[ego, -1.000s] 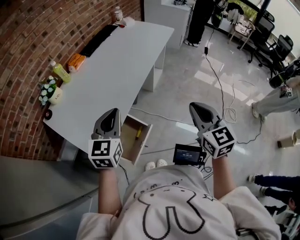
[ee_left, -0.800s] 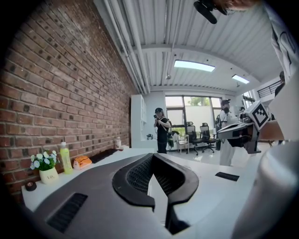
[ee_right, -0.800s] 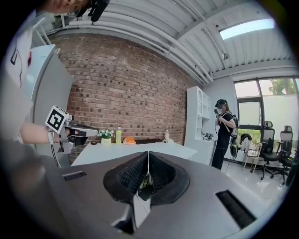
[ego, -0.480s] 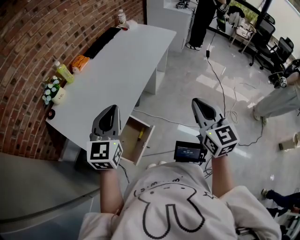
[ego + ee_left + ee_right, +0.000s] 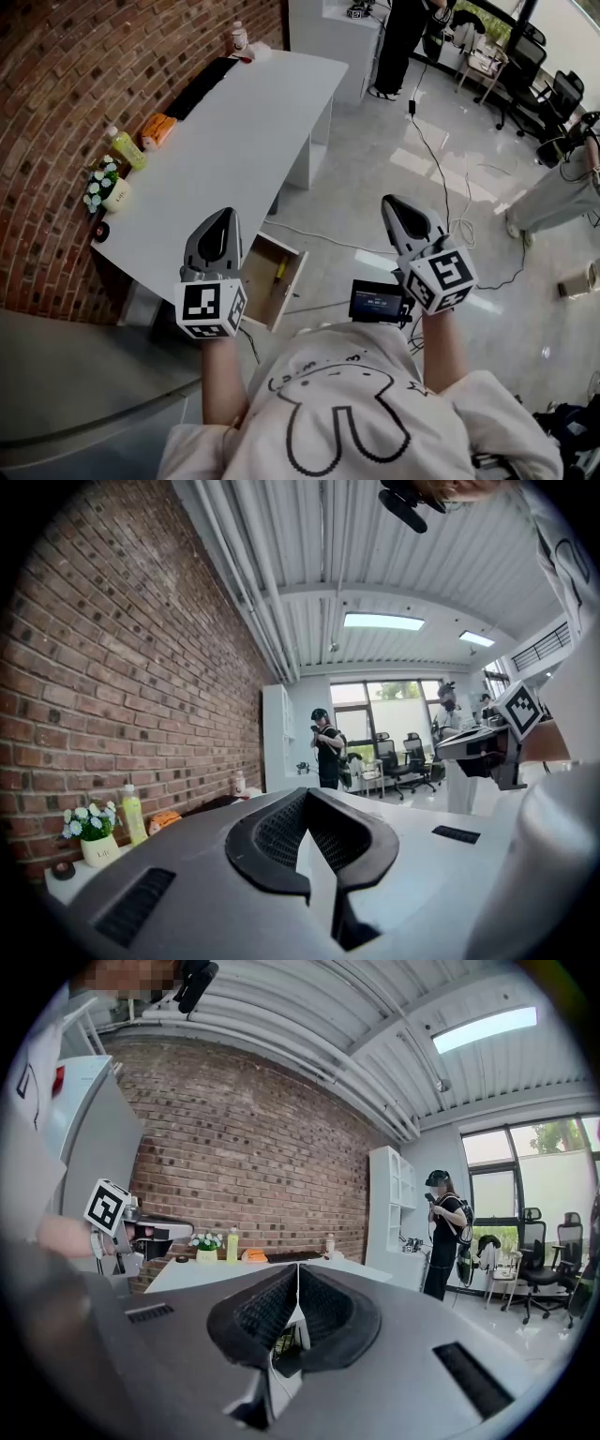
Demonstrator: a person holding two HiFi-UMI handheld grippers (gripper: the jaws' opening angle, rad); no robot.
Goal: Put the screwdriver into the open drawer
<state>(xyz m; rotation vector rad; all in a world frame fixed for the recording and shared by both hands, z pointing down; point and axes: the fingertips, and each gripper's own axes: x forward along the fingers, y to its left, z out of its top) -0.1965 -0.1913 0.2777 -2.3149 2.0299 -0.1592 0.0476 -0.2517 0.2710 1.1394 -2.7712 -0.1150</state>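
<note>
In drawer (image 5: 262,284), screwdriver (image 5: 278,269); left tool (image 5: 228,215), right tool (image 5: 389,202) closed

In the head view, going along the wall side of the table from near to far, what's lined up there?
Black disc → flower pot → yellow-green bottle → orange pack → long black strip → small bottle.
</note>
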